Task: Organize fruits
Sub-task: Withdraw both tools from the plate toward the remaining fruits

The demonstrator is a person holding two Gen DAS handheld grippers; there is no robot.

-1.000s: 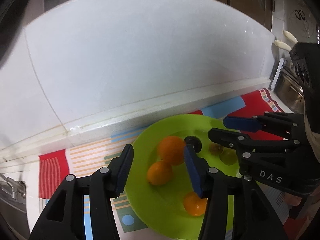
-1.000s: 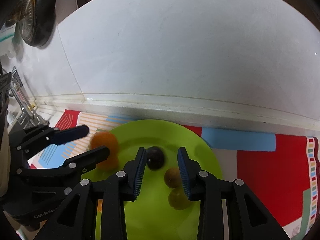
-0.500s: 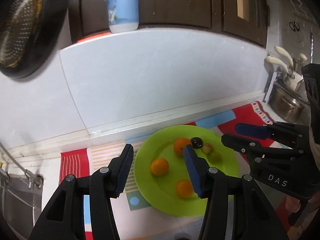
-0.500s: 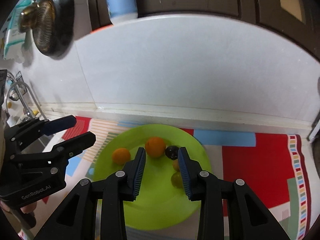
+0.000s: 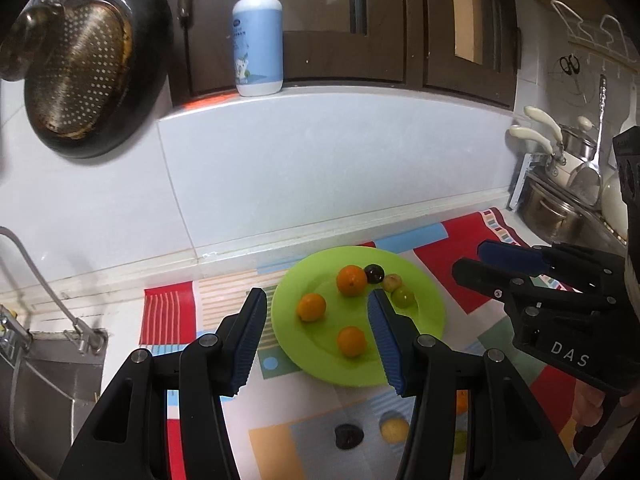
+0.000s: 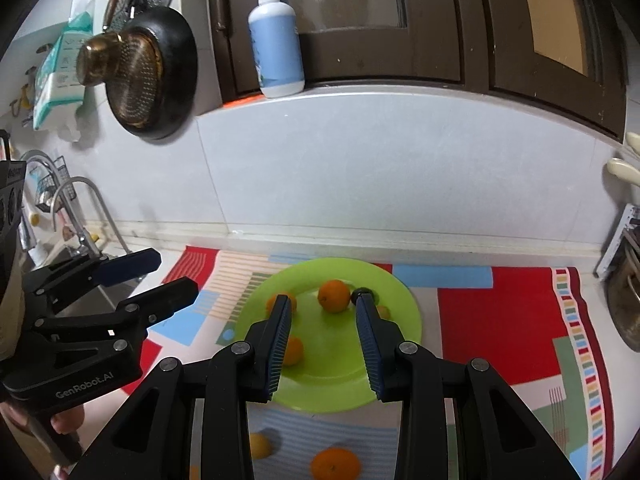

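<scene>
A lime green plate (image 5: pixel 424 312) (image 6: pixel 396 344) lies on a colourful mat (image 5: pixel 168 312) (image 6: pixel 496 320). On it are three oranges (image 5: pixel 351 279) (image 6: pixel 334 295), a dark plum (image 5: pixel 374 273), a small yellowish fruit (image 5: pixel 391 281) and a green fruit (image 5: pixel 403 297). On the mat in front of the plate lie a dark fruit (image 5: pixel 349 436), a yellow fruit (image 5: pixel 394 429) (image 6: pixel 260 445) and an orange (image 6: pixel 335 463). My left gripper (image 5: pixel 318 312) (image 6: pixel 154 276) is open and empty, raised above the plate. My right gripper (image 6: pixel 323 320) (image 5: pixel 474 260) is open and empty, also raised.
A tiled wall (image 5: pixel 320 176) stands behind the mat. A soap bottle (image 5: pixel 258 40) sits on the ledge. A black pan with a strainer (image 5: pixel 88 64) hangs at the left. A sink and tap (image 5: pixel 48 320) are at the left, pots (image 5: pixel 560 200) at the right.
Both grippers have drawn back and up from the plate, so the plate looks smaller. More of the wall, cabinets and loose fruit on the mat has come into view.
</scene>
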